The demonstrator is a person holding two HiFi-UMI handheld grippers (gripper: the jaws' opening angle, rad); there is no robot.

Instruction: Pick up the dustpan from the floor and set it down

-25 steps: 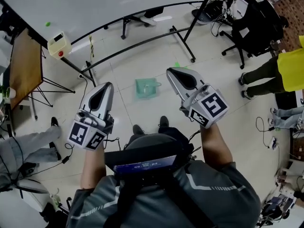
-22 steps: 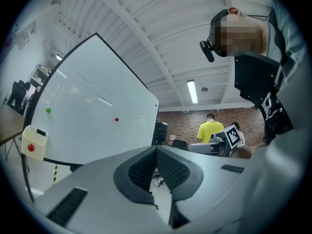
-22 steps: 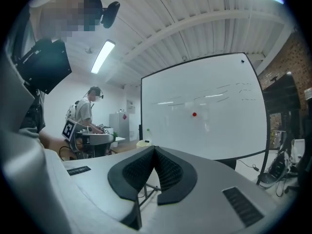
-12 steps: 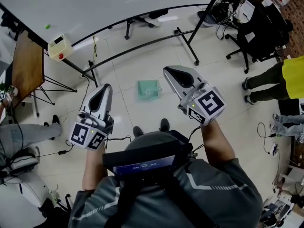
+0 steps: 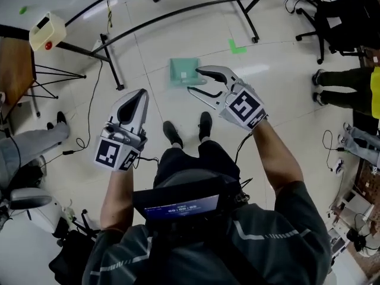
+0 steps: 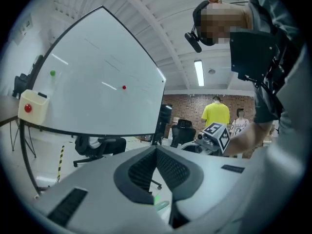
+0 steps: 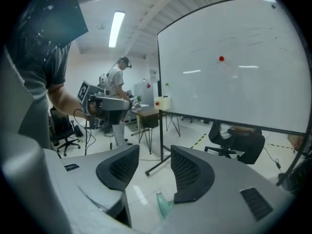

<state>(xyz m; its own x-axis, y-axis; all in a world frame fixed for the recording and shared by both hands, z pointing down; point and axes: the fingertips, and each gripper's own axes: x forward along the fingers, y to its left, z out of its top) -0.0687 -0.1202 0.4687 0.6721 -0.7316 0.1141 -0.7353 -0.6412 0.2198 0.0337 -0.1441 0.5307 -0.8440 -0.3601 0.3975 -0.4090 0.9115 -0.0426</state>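
Fingers (image 6: 170, 167) of the left gripper (image 5: 141, 95), smooth grey shells with ribbed dark pads, meet at a point. Just right, the pale green, squarish dustpan (image 5: 183, 71) lies on glossy white floor tiles (image 5: 148, 40). Near it, the right gripper's (image 5: 196, 80) curved fingers (image 7: 192, 172) have just been opening and stand apart with nothing between them.

Dustpan (image 5: 181, 70) edge hidden behind right gripper (image 5: 195, 80); right gripper view shows seemingly only its handle.

shirt (image 5: 279, 230): grey, short-sleeved, crossed by pale stripes
shoes (image 5: 205, 123): black
left gripper (image 5: 141, 94): grey shell, black-and-white marker cube (image 5: 116, 155) fitted behind
right gripper (image 5: 195, 80): made alike
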